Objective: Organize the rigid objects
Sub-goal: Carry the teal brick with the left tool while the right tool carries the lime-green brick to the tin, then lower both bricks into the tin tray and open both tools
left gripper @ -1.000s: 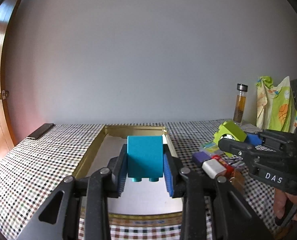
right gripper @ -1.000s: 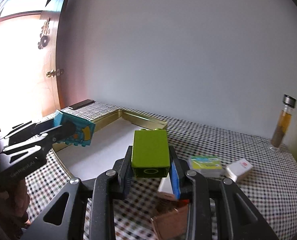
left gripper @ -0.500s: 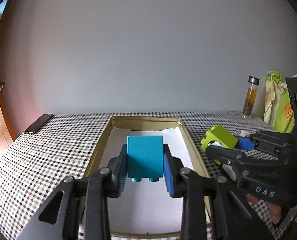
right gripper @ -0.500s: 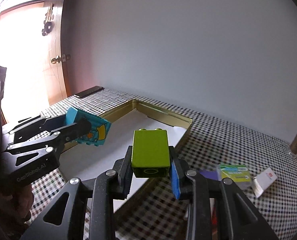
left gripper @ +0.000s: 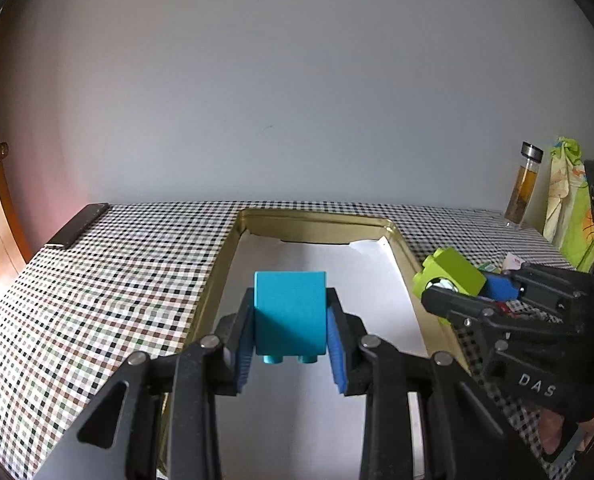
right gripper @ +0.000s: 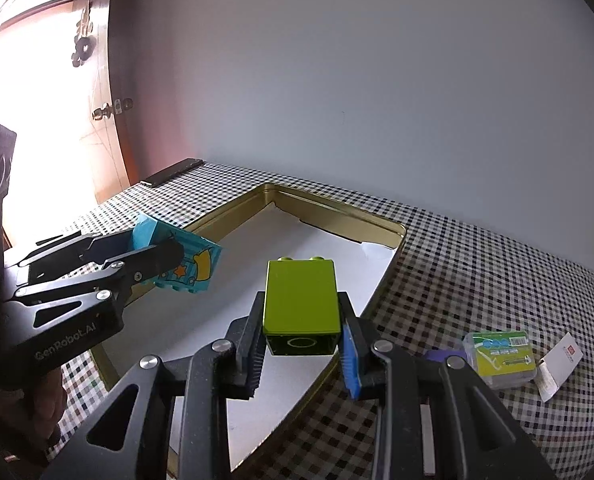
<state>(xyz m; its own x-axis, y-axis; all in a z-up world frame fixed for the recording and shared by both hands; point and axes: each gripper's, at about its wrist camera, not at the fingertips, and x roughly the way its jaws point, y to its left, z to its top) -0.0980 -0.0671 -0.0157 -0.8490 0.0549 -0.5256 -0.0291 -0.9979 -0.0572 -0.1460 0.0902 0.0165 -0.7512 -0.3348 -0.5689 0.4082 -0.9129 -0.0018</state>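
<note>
Left wrist: teal block over tray

Teal block and lime-green block, each held aloft over gold tray.

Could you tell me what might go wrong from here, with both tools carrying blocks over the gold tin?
1. The left tool with the teal block and the right tool with the green block sit close over the same gold tin; they could collide when placing.
2. The green block hangs near the tin's right rim and could catch it or land outside.
</note>
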